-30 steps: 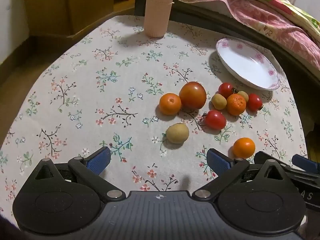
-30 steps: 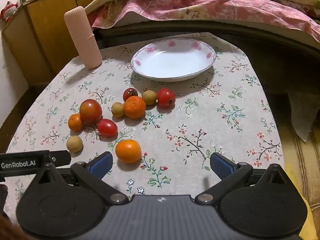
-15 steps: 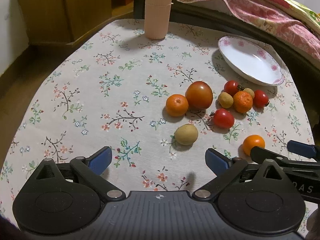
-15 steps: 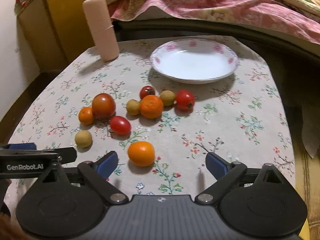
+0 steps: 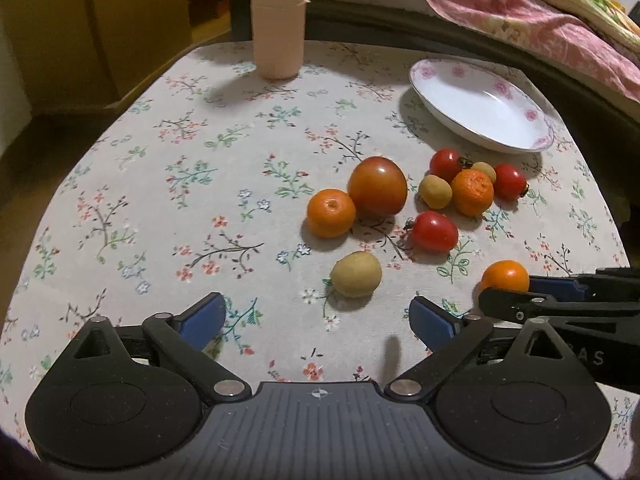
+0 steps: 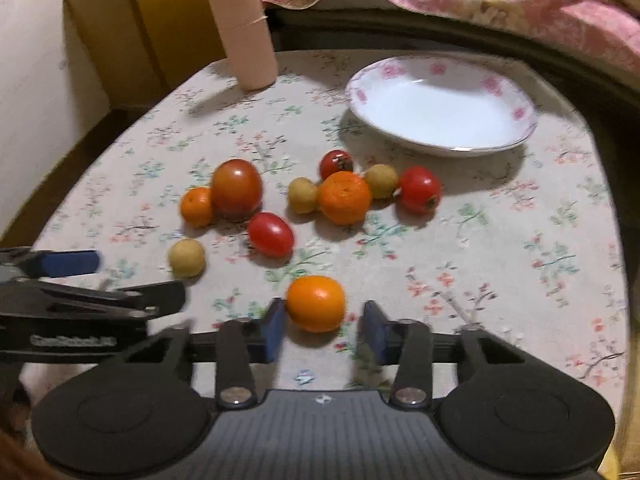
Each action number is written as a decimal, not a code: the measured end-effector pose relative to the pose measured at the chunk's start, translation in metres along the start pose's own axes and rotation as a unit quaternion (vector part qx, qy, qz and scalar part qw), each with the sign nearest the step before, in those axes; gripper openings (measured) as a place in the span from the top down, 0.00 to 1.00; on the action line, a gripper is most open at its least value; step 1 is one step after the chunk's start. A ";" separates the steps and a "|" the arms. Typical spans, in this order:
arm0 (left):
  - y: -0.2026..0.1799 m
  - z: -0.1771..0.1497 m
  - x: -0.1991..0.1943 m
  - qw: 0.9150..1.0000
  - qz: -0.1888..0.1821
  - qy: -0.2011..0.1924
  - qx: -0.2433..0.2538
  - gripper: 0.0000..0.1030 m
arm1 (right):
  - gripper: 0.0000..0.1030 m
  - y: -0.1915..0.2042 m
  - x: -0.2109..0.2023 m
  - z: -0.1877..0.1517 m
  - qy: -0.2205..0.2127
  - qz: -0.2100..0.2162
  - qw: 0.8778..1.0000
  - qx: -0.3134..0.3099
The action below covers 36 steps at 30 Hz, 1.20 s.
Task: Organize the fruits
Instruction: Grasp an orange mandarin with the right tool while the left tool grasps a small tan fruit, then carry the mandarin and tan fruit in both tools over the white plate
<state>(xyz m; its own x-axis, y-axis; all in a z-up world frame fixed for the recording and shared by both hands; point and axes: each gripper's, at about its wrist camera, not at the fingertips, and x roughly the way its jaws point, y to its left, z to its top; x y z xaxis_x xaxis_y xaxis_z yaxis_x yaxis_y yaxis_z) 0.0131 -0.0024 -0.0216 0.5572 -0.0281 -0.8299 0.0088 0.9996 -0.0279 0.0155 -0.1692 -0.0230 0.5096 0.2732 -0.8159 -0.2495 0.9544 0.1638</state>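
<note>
Right claw [image 6: 323, 326]: jaws have just been closing and now stand narrow around the near orange [image 6: 316, 303]. The left pad [image 6: 275, 330] sits at or against the fruit's side; a sliver of cloth shows between the fruit and the right pad, so the grip is not yet made. The orange rests on the bench [image 6: 520, 264], at the tips of the jaws rather than deep between them.

Left claw [image 5: 318, 318]: jaws wide, nothing between them, poised above the cloth just short of a tan fruit [image 5: 356, 274].

Outward from the claws: a red tomato [image 6: 271, 234], a large tomato [image 6: 236, 188] touching a small orange [image 6: 196, 207], then a tight cluster of a rough orange [image 6: 345, 198], two tan fruits and two tomatoes. The plate [image 6: 516, 112] stands behind, bare (presumably the destination). A pink cylinder [image 6: 244, 28] stands upright at the far edge.

Handling, judged: the orange is light, round and smooth-skinned with slight give. It may roll or squirt forward if pinched off-centre. Take hold across its widest girth, pads level on opposite sides, with moderate pressure. Tomatoes will bruise or split more readily and warrant a gentler squeeze.
</note>
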 end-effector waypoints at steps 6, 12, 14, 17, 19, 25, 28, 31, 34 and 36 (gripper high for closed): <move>-0.006 0.006 0.015 1.000 -0.018 0.009 0.015 0.28 | 0.67 -0.005 0.000 0.005 0.016 0.014 1.000 0.000; -0.011 0.009 0.018 0.999 -0.018 -0.001 0.030 0.38 | 0.67 -0.006 0.001 0.011 0.034 0.031 0.999 -0.009; -0.011 0.009 0.016 0.999 -0.029 -0.002 0.030 0.46 | 0.67 -0.005 0.001 0.013 0.039 0.033 0.998 -0.021; -0.012 0.009 0.016 0.999 -0.029 -0.002 0.034 0.48 | 0.67 -0.004 0.002 0.016 0.042 0.037 0.998 -0.038; -0.014 0.010 0.016 0.999 -0.024 -0.001 0.043 0.48 | 0.67 -0.003 0.005 0.017 0.045 0.034 0.997 -0.049; -0.014 0.010 0.017 0.998 -0.025 0.001 0.053 0.49 | 0.67 -0.010 0.008 0.018 0.040 0.048 0.998 -0.031; -0.016 0.010 0.017 0.998 -0.026 -0.001 0.058 0.55 | 0.67 -0.011 0.009 0.019 0.039 0.050 0.998 -0.025; -0.018 0.010 0.017 0.998 -0.028 0.002 0.063 0.60 | 0.67 -0.011 0.009 0.020 0.040 0.050 0.998 -0.027; -0.018 0.010 0.015 0.997 -0.027 0.006 0.065 0.64 | 0.67 -0.010 0.008 0.020 0.045 0.048 0.997 -0.030; -0.019 0.011 0.015 0.997 -0.027 0.008 0.067 0.64 | 0.67 -0.010 0.008 0.019 0.046 0.047 0.997 -0.031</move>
<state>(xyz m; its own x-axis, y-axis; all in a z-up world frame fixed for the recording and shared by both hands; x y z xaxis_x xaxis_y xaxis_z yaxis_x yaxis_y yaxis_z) 0.0305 -0.0220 -0.0277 0.5393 -0.0809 -0.8382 0.1492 0.9888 0.0005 0.0372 -0.1740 -0.0205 0.4049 0.3462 -0.8463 -0.3443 0.9152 0.2097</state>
